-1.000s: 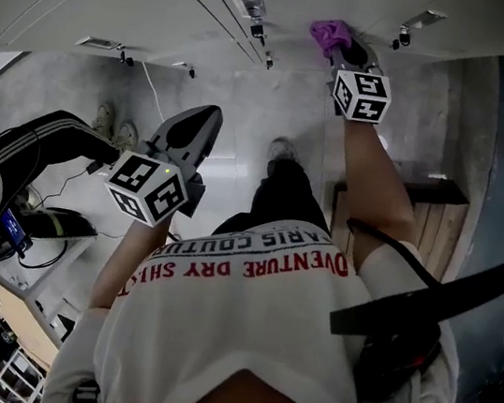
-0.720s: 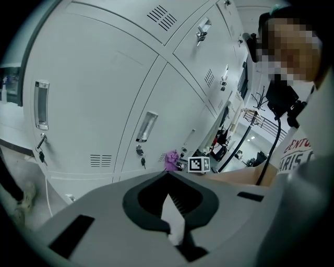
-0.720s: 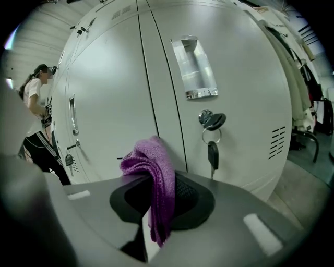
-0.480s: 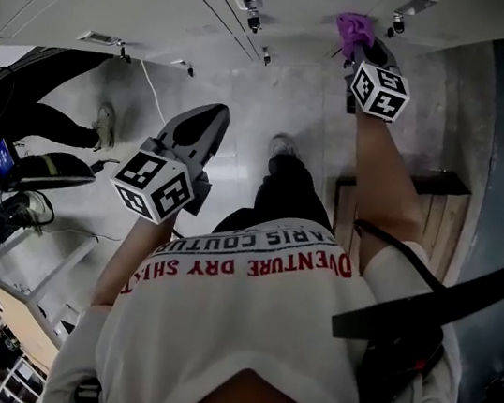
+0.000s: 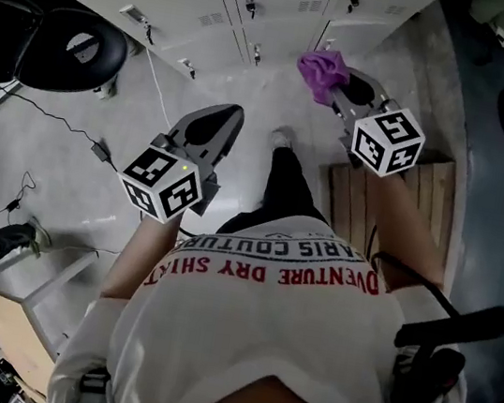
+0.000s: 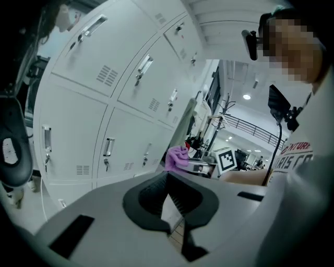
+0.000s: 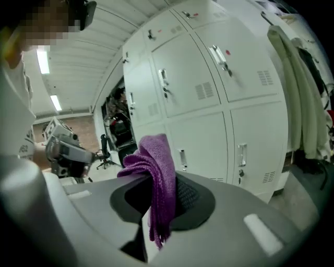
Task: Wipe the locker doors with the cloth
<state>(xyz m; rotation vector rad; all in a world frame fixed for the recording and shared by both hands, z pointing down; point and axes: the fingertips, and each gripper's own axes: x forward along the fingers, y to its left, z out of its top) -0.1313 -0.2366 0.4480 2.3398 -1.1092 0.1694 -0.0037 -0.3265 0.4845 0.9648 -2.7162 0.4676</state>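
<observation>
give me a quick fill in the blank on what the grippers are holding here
1. The right gripper is shut on a ____ cloth.
2. The left gripper has its jaws together and holds ____.
3. The lettering on the T-shirt is ____.
Missing words: purple; nothing; red.

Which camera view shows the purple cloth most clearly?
The right gripper view: the purple cloth hangs large, clamped between the jaws. The head view shows it small and bunched; the left gripper view, only a distant scrap.
</observation>
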